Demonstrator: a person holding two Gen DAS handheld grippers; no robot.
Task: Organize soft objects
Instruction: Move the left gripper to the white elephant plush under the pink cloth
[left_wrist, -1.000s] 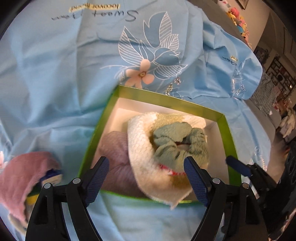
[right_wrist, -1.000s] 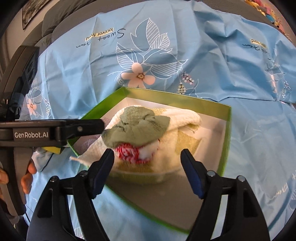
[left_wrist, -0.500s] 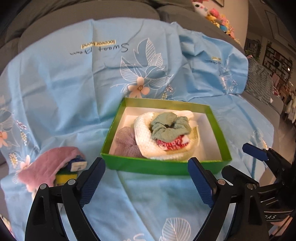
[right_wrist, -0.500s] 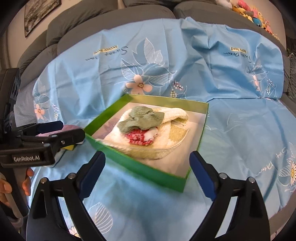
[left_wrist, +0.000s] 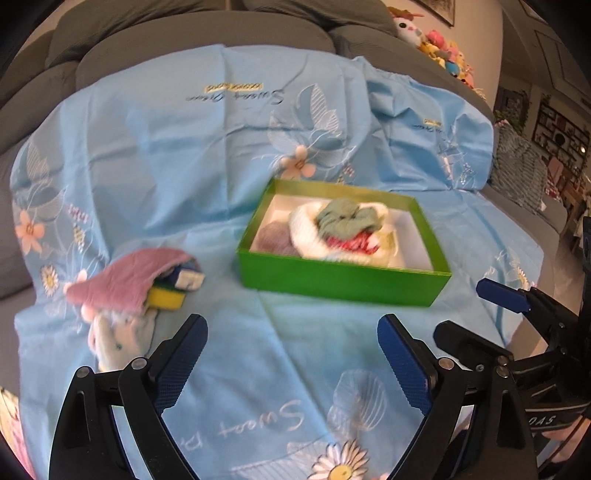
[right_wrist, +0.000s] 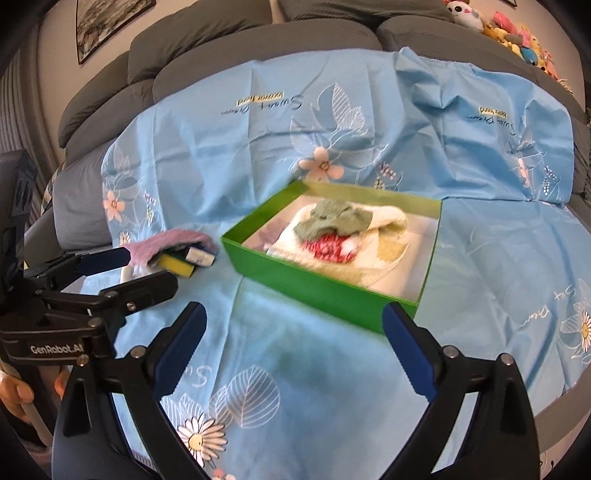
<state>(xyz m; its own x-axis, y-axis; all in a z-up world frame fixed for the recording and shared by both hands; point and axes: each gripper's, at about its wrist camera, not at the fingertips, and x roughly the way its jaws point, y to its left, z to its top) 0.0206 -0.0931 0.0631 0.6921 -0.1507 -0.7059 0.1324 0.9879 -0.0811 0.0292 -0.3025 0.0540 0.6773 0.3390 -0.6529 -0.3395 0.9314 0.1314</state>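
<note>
Green box (left_wrist: 343, 284), open top, white inside, sits flat on blue floral sheet (left_wrist: 184, 155).

Contents:
- Cream knit cloth (left_wrist: 314, 240), bunched at centre.
- Grey-green cloth (left_wrist: 345, 219), crumpled, on top of cream cloth.
- Red/white item (left_wrist: 354, 243), under the green one; type unclear.
- Mauve cloth (left_wrist: 275, 236), in box's left end.

Loose pile, left of box, apart from it:
- Pink cloth (left_wrist: 125, 280), draped over yellow sponge (left_wrist: 166, 297).
- White spotted soft item (left_wrist: 118, 339), nearest camera; blurred.
</note>
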